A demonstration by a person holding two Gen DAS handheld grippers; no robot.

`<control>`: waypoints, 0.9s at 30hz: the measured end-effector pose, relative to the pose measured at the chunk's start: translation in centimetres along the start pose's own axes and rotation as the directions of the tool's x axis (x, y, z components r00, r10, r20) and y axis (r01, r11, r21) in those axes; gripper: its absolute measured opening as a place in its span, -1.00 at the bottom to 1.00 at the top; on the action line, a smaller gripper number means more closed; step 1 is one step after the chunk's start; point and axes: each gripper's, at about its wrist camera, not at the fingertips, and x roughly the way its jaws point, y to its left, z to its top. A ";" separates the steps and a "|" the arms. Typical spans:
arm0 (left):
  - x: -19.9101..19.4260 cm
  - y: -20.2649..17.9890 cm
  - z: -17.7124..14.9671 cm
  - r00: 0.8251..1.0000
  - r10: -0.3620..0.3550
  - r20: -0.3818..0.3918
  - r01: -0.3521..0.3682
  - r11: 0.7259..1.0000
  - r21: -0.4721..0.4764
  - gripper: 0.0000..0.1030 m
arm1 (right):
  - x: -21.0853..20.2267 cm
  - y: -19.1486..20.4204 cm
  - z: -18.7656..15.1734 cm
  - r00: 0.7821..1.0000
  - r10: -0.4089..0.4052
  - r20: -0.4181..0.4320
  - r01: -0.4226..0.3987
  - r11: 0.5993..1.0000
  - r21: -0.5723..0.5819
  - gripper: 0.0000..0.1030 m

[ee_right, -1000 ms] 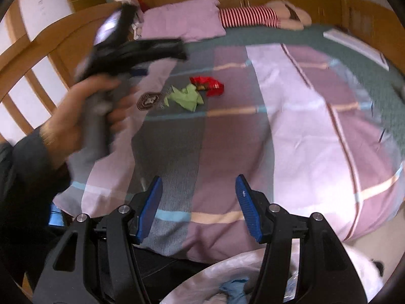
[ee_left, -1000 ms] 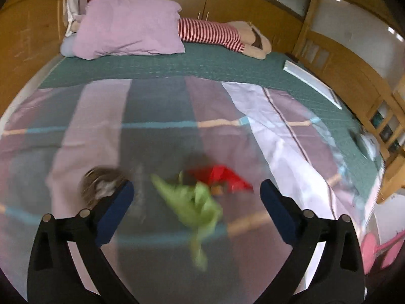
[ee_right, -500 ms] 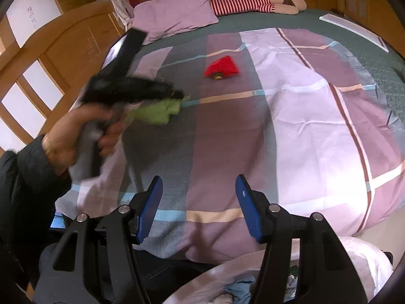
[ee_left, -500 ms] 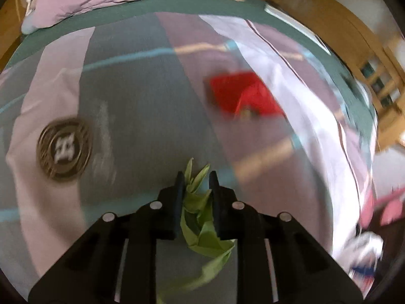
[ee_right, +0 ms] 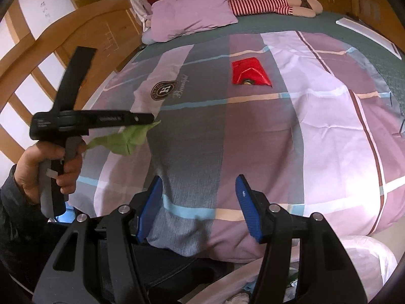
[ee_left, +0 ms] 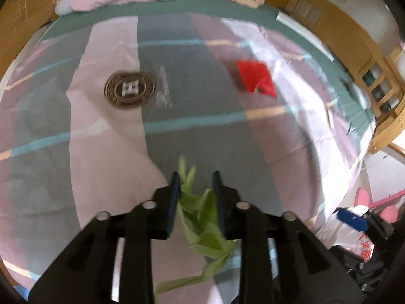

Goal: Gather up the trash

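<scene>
My left gripper (ee_left: 196, 177) is shut on a crumpled green paper (ee_left: 202, 217) and holds it above the striped quilt (ee_left: 192, 139). The right wrist view shows that gripper (ee_right: 150, 119) from the side, with the green paper (ee_right: 124, 140) hanging under it. A red wrapper (ee_left: 255, 79) lies on the quilt further in, to the right; it also shows in the right wrist view (ee_right: 249, 72). My right gripper (ee_right: 198, 197) is open and empty, low at the bed's near edge, above a white plastic bag (ee_right: 364, 258).
A round brown logo (ee_left: 129, 91) is printed on the quilt. A lilac pillow (ee_right: 192, 12) and a striped doll (ee_right: 273, 1) lie at the bed's head. Wooden bed frame (ee_left: 374, 58) curves around the right side. The white bag (ee_left: 349, 238) sits by the bed's corner.
My left gripper shut on the green paper, lifted it off the quilt and pulled back toward the bed's near edge. The right gripper stayed open and nearly still.
</scene>
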 end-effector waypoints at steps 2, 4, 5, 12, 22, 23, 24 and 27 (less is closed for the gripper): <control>-0.6 0.6 -0.2 1.000 0.020 0.023 -0.019 1.000 -0.011 0.42 | -0.1 -0.1 0.0 1.000 -0.001 0.001 0.001 1.000 0.005 0.15; -1.7 0.6 0.2 0.997 0.011 0.076 -0.010 1.000 -0.013 0.49 | -0.2 -0.3 -0.1 1.000 0.000 0.005 0.000 1.000 0.015 0.15; -2.2 0.5 0.6 0.994 -0.007 0.108 0.009 1.000 -0.010 0.57 | -0.3 -0.4 -0.1 1.000 0.002 0.009 -0.002 1.000 0.020 0.15; -0.5 -3.8 7.7 0.979 -0.114 0.166 0.114 0.993 0.011 0.83 | -1.0 -1.2 -0.7 1.000 -0.013 0.018 0.012 0.999 0.030 0.15; 13.3 -10.1 14.3 0.995 -0.100 0.000 0.100 0.995 0.001 0.09 | -0.7 -3.4 -1.7 1.000 -0.027 -0.015 0.028 0.996 0.082 0.15; 13.5 -9.7 13.9 0.992 -0.127 0.005 0.128 0.992 -0.011 -0.03 | -0.5 -3.6 -1.7 1.000 -0.026 -0.017 0.027 0.996 0.084 0.15; 13.1 -9.3 13.6 0.988 -0.152 0.024 0.153 0.988 -0.023 -0.16 | -0.3 -3.7 -1.7 1.000 -0.023 -0.019 0.024 0.996 0.087 0.15; 10.8 -8.6 12.4 0.988 -0.149 0.040 0.149 0.989 0.005 -0.29 | -0.2 -3.8 -1.4 1.000 -0.013 -0.003 0.013 0.996 0.087 0.15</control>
